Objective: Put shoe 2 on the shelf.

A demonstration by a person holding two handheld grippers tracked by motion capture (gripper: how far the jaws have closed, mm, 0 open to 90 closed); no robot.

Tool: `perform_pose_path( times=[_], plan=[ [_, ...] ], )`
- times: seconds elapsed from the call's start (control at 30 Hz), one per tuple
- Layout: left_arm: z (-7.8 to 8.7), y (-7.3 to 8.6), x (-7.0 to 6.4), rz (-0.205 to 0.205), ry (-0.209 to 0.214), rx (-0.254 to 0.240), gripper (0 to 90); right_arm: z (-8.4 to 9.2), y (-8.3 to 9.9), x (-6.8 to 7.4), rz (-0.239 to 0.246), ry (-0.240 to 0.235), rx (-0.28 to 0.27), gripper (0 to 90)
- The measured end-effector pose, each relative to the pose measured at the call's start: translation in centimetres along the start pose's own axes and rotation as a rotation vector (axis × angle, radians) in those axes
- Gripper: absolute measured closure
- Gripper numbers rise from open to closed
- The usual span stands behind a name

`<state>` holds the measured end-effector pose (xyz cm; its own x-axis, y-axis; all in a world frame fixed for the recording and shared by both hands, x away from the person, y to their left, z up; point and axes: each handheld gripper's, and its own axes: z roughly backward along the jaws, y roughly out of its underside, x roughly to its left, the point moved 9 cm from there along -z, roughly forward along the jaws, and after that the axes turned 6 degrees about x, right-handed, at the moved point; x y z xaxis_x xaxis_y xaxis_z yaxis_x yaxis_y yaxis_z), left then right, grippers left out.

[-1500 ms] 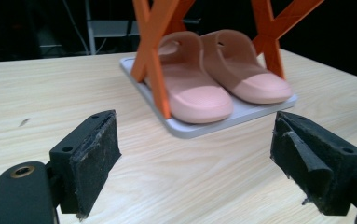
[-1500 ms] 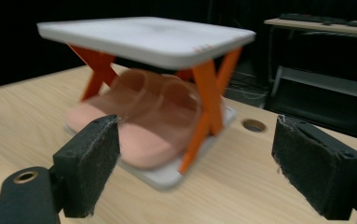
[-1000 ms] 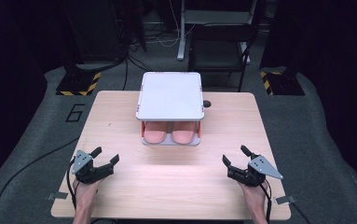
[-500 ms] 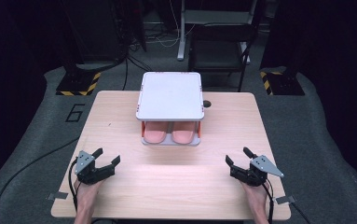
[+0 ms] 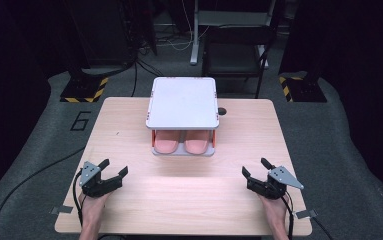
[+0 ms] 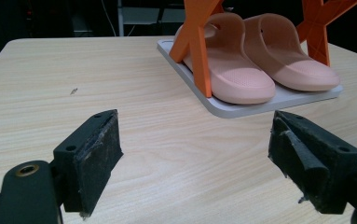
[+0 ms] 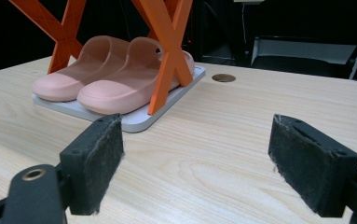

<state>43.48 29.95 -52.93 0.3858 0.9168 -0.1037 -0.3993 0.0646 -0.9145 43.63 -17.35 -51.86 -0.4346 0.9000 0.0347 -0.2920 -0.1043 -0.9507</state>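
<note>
A small two-level rack stands at the table's middle back: a white top shelf (image 5: pixel 183 102) on orange X-shaped supports (image 6: pixel 197 42) over a white base plate (image 6: pixel 260 105). A pair of pink slippers (image 5: pixel 183 145) lies side by side on the base plate, toes toward me, and shows close up as the pink slippers (image 7: pixel 115 79). My left gripper (image 5: pixel 114 167) rests open near the front left of the table, well short of the rack. My right gripper (image 5: pixel 255 167) rests open at the front right. Nothing is between the left gripper (image 6: pixel 199 154) pads or the right gripper (image 7: pixel 199 158) pads.
The wooden table (image 5: pixel 129 120) has a small round hole (image 5: pixel 222 111) just right of the rack. Beyond the table stand a dark chair (image 5: pixel 234 55) and black-and-yellow striped floor blocks (image 5: pixel 84 90). Cables trail from both grippers over the front edge.
Almost nothing: the right gripper has drifted slightly toward the front right. Both stay open.
</note>
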Motion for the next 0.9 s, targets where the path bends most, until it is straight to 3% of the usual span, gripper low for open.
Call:
perform_pose_path(
  times=[0.9],
  plan=[
    [0.32,0.1,0.57,0.016,-0.012,0.007,16.9,-0.17,0.2,-0.04,-0.028,-0.002,0.011,17.9]
  ],
)
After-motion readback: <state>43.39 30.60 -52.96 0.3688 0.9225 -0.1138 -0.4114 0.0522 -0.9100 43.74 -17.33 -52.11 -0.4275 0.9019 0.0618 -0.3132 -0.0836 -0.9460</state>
